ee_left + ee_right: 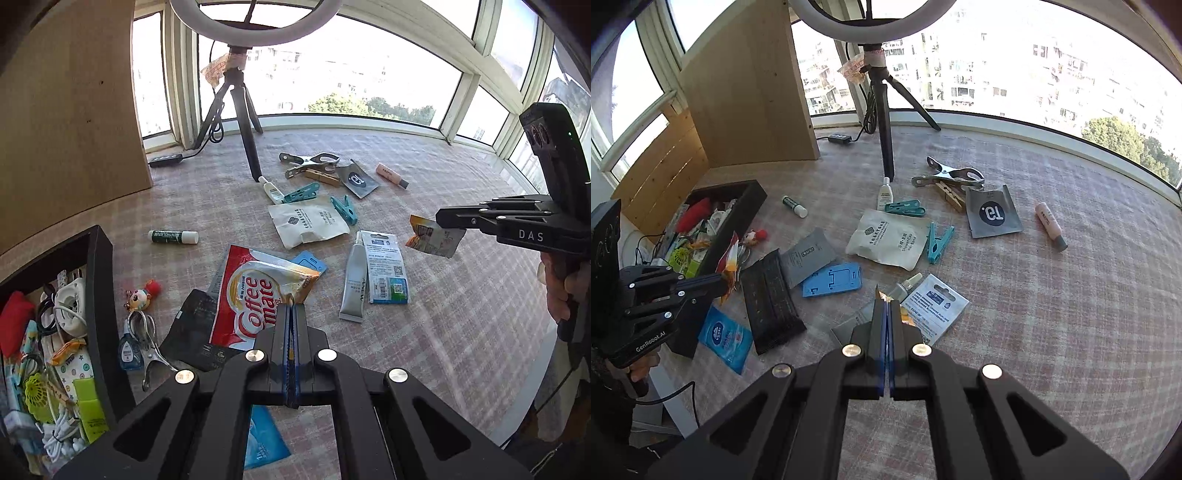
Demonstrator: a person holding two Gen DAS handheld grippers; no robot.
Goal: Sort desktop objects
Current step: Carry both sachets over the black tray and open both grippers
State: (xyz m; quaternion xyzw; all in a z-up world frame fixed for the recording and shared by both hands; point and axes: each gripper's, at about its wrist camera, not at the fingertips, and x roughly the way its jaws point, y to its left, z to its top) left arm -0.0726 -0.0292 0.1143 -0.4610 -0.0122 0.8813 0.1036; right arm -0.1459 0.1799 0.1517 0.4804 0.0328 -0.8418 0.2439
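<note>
While lifted: left gripper (293,308) pinching Coffee-mate sachet (258,295) | right gripper (885,301) pinching small orange packet (434,236)

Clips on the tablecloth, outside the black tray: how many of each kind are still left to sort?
Metal clamps: 2
Teal plastic pegs: 2
Wooden peg: 1
Total: 5
</note>
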